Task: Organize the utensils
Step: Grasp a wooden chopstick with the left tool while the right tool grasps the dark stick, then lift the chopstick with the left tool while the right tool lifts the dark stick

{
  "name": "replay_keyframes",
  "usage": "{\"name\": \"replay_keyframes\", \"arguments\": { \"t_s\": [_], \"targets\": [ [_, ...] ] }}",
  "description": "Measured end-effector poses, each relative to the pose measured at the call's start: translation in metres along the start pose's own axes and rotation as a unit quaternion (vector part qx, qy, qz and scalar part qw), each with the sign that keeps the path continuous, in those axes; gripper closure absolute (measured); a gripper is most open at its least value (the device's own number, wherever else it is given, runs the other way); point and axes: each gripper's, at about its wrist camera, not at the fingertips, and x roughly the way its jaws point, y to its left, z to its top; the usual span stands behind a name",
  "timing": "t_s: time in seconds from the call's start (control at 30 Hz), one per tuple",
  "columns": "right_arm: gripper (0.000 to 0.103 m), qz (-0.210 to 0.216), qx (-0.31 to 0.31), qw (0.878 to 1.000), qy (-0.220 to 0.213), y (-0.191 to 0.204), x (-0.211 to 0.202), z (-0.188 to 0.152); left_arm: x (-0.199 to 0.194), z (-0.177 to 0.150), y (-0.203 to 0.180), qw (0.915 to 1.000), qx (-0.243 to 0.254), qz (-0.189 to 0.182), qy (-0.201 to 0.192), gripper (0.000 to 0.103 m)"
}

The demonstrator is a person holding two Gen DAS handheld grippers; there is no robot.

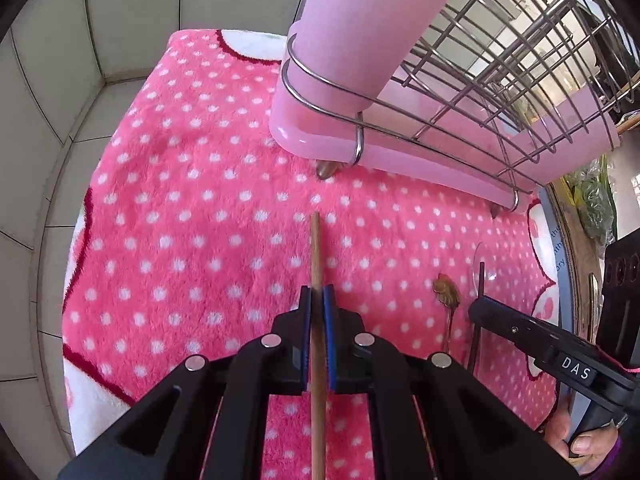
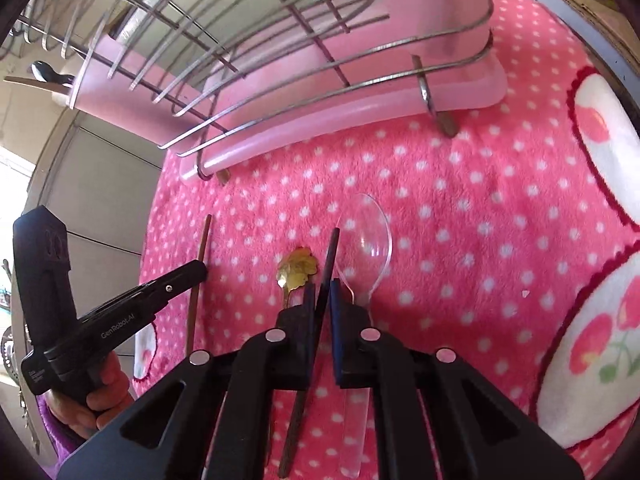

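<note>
Jaws first, since they fill the bottom of both views. Left gripper [image 1: 317, 300] is clamped tight on a brown chopstick [image 1: 315, 248], pads squeezing it partway along with the tip poking out past them. Right gripper [image 2: 322, 292] looks closed down on the dark chopstick [image 2: 330, 252], which runs up between its pads. No earlier shot to compare, so I'm just calling it as it sits: narrow, stick pinched.

Both sticks lie on the pink dotted towel [image 1: 192, 208] over the tabletop, roughly mid-towel, in front of the wire rack [image 1: 492, 92] with its pink tray. Gold spoon [image 2: 298, 268] sits just beside the dark stick on its left, and the clear spoon [image 2: 370, 236] is right against it on the other side, handle running under the right jaw. From the left camera I can't tell if the brown stick's far tip is off the cloth yet.

My take on doing this well: lift the right one straight up and slowly, because that clear spoon is close enough to get dragged along. Check that only the stick comes away. Keep both sticks parallel and the grips firm, since thin round sticks like to pivot between pads. Then I'd guess they go tips down into the pink cup [image 1: 360, 20] on the rack's corner, aiming clear of the wire rim so nothing snags.
</note>
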Motion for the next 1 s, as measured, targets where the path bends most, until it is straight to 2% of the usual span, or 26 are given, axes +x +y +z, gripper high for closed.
{"name": "replay_keyframes", "arguments": {
  "t_s": [0.17, 0.27, 0.57, 1.0],
  "targets": [
    [0.097, 0.024, -0.012, 0.999, -0.041, -0.007, -0.037, -0.009, -0.036, -0.001, 0.01, 0.9986, -0.009, -0.027, -0.045, 0.098],
    [0.097, 0.023, -0.025, 0.997, -0.075, -0.007, -0.059, -0.013, -0.06, -0.003, 0.012, 0.9957, -0.013, -0.042, -0.081, 0.098],
    [0.098, 0.008, -0.062, 0.984, -0.164, 0.004, -0.117, -0.018, -0.123, -0.016, 0.008, 0.9793, -0.004, -0.056, -0.195, 0.098],
    [0.098, -0.052, -0.092, 0.963, -0.248, 0.007, -0.157, -0.026, -0.159, -0.03, -0.003, 0.963, 0.014, -0.058, -0.263, 0.098]
  ]
}}
